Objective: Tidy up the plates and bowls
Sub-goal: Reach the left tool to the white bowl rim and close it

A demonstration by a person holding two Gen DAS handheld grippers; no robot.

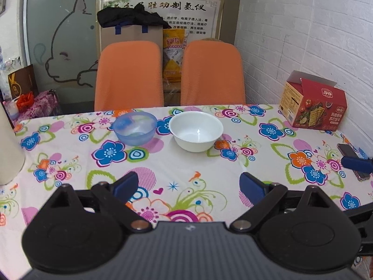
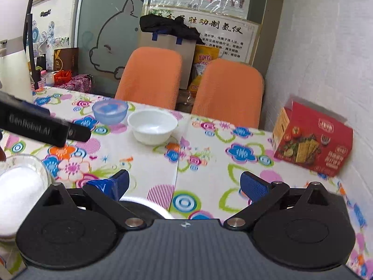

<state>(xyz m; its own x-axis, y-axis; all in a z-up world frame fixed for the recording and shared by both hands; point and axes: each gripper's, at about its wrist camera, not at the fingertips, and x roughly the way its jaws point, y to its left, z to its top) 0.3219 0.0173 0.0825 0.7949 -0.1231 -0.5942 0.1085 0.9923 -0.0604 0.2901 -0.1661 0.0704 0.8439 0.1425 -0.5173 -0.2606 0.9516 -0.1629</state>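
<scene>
Two orange chairs [image 1: 129, 74] are seen at 12 o'clock beyond the counter [image 1: 186, 168], on which two bowls are set side by side: one white bowl [image 1: 195, 130] and, at its 9 o'clock, one blue bowl [image 1: 134, 127]. One red box [image 1: 313, 106] is found at 2 o'clock. Both the left hand-held gripper [image 1: 188, 185] and the right hand-held gripper [image 2: 184, 184] are held released, nothing grasped.

A small dining corner of a home or clinic is shown: orange chairs [image 1: 129, 74] are placed behind a flowered table [image 1: 177, 168], with posters [image 1: 160, 16] pasted behind the chairs.
</scene>
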